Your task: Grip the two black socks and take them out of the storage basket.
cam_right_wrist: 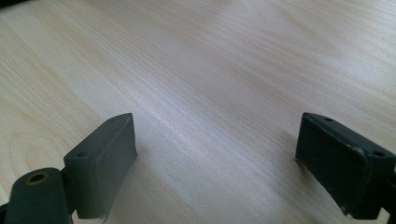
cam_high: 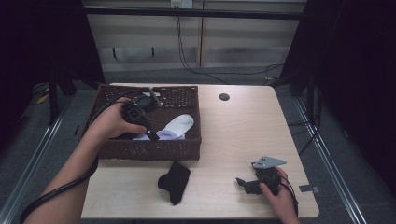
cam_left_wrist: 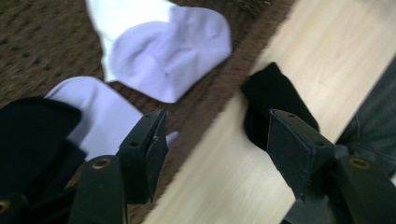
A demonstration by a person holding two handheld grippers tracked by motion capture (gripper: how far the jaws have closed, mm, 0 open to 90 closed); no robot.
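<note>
Fingers [cam_left_wrist: 144, 149] of the left gripper [cam_high: 150, 133] stood wide apart with nothing between them, and they hung just above the white socks [cam_high: 170, 128] inside the brown basket [cam_high: 149, 150]. A person's left hand [cam_high: 112, 122] held that gripper over the basket. In the left gripper view, two white socks [cam_left_wrist: 168, 51] lay on the basket's woven floor, one near the left jaw. A black sock [cam_high: 174, 181] lay on the table [cam_high: 233, 130], just in front of the basket wall and apart from it. The right gripper [cam_high: 243, 183] rested low by the table's near right edge, well away from the black sock, and its fingers [cam_right_wrist: 105, 161] were wide too, with only bare wood between them. It looked like the socks were being put into the basket, and the white ones were already in. The black sock seemed to be the one left. Next, a gripper would need to come down over it, close on the cloth, lift it, and carry it over the wall.
</note>
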